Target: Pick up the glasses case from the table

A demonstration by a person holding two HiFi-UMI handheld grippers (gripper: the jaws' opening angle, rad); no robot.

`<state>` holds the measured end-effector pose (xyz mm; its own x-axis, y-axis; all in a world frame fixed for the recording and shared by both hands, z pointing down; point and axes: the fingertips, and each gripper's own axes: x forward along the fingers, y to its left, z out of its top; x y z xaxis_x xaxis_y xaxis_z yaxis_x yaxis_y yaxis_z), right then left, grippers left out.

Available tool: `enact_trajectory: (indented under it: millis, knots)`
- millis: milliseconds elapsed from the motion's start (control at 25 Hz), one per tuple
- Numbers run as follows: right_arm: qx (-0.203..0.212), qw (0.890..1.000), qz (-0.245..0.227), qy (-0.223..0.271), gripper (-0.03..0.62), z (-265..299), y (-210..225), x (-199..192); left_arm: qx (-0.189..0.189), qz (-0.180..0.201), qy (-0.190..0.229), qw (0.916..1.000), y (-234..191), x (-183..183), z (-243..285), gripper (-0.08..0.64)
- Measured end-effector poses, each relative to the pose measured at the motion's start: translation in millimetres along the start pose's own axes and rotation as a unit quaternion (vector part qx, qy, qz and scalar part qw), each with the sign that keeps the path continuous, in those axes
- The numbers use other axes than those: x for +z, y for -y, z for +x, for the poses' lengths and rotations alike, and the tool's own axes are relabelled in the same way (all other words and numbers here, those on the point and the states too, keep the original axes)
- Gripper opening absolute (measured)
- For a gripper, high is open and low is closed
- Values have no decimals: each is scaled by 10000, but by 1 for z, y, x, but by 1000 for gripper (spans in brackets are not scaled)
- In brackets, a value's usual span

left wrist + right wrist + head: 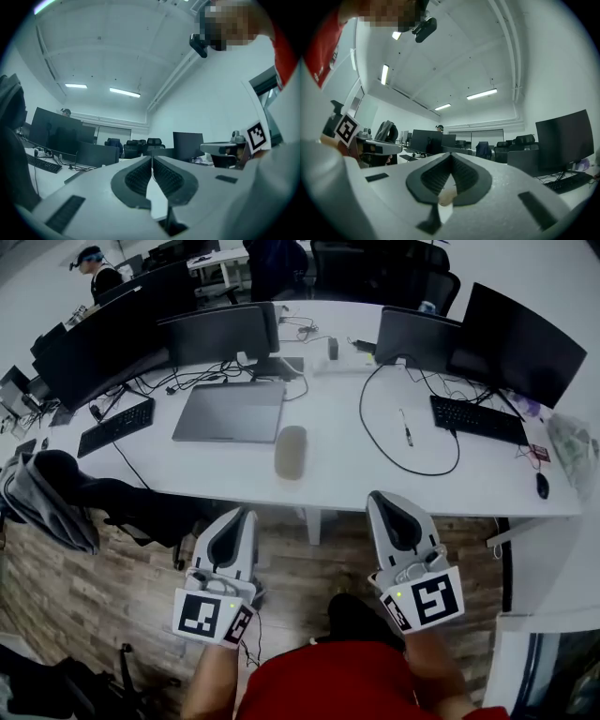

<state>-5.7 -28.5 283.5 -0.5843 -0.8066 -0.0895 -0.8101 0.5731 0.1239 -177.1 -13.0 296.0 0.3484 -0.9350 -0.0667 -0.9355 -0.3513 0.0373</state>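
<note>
Right, glasses case (291,452): lies flat on white table (328,479), near the front edge, just right of closed grey laptop (230,411), long axis running away from the person, nothing on top or touching. Looks like a rounded grey oblong shell, prob. hard and light, so stiff under the pads and no real crush risk, but smooth curved sides could let it squirt out of a pinch. Best hold, by judgement: across the short width at mid-length, pads on the two long flanks, low enough to get under the bulge, not on the rounded ends. Free space left and right of it for jaws to come down. Further right, well apart: black cable loop (362,423), pen (406,427), keyboard (478,418). Monitors along the back. Left gripper (246,514) and right gripper (380,495): both short of the table edge, over the wood floor, well apart from the case, pointing toward the desk. Both clenched tip to tip, gripping nothing. Small pale shape glimpsed through the gap below the right tips in right gripper view, poss. the case far off, can't tell. Approach not yet made; need to open before reaching in.
</note>
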Motion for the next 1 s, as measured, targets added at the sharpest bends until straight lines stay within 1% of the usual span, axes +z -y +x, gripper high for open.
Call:
enact_trajectory:
  millis: [280,360,480,600,800,1000]
  knots:
    - [375,9991,190,-109,5,61,69,-35,573,-93,-547,9968,-24,-45,99,20]
    - [464,9986,219,-144,5,76,85,-44,634,-135,-669,9957,-28,-58,123,88]
    - [528,9979,282,-240,5,97,104,-59,626,-110,-796,9948,-36,-82,155,151]
    - [569,9974,297,-342,5,112,114,-68,667,-139,-1074,9919,-45,-103,181,208]
    - [502,9974,245,-459,5,133,126,-76,680,-218,-1719,9825,-57,-147,216,283]
    - [404,9975,207,-535,5,149,133,-79,725,-114,-2478,9660,-76,-198,238,329]
